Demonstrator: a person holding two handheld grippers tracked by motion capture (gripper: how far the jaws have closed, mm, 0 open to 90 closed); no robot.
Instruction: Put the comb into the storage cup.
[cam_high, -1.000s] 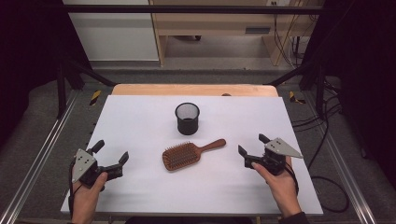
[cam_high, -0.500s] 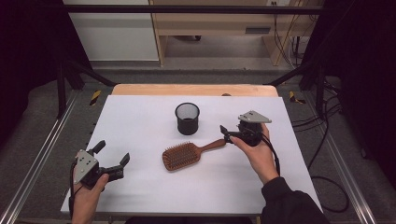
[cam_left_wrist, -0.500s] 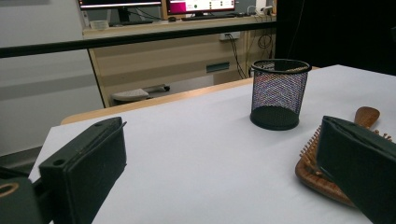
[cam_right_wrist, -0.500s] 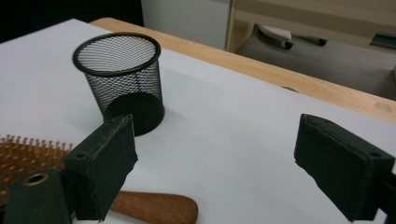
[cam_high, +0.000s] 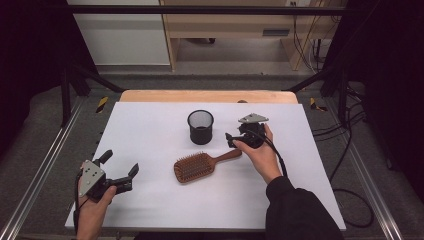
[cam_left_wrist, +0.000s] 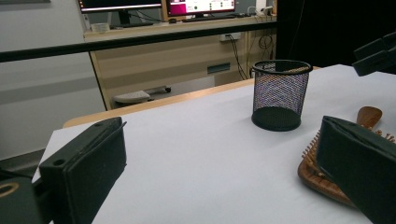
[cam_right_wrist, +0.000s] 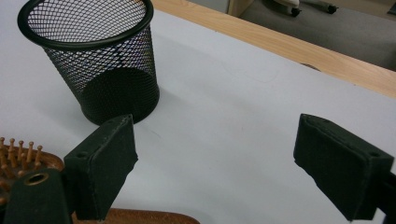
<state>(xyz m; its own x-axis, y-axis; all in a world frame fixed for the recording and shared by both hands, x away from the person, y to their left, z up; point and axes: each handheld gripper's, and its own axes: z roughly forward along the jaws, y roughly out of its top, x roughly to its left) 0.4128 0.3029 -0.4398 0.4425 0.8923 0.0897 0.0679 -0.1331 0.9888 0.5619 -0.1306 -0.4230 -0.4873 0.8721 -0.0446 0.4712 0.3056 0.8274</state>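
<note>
A wooden hairbrush (cam_high: 205, 164) lies bristles up at the table's middle, its handle pointing right and away. A black mesh cup (cam_high: 200, 127) stands upright just behind it. My right gripper (cam_high: 230, 138) hovers over the handle's end, right of the cup, jaws open and empty. In the right gripper view the cup (cam_right_wrist: 93, 60) is ahead to the left, the brush head (cam_right_wrist: 23, 161) at lower left and the handle (cam_right_wrist: 140, 217) along the bottom edge. My left gripper (cam_high: 120, 163) rests open at the front left. In its view I see the cup (cam_left_wrist: 280, 93) and brush (cam_left_wrist: 322, 175).
The white table top (cam_high: 150, 125) has a wooden strip (cam_high: 210, 96) along its far edge. Metal rails (cam_high: 45, 160) run along the table's sides. Cables (cam_high: 345, 150) lie on the floor at the right. The right gripper (cam_left_wrist: 376, 53) pokes in at the top right of the left gripper view.
My right gripper has moved left and away from the table's front right to the brush handle's end beside the cup. The left gripper, brush and cup stayed put.
</note>
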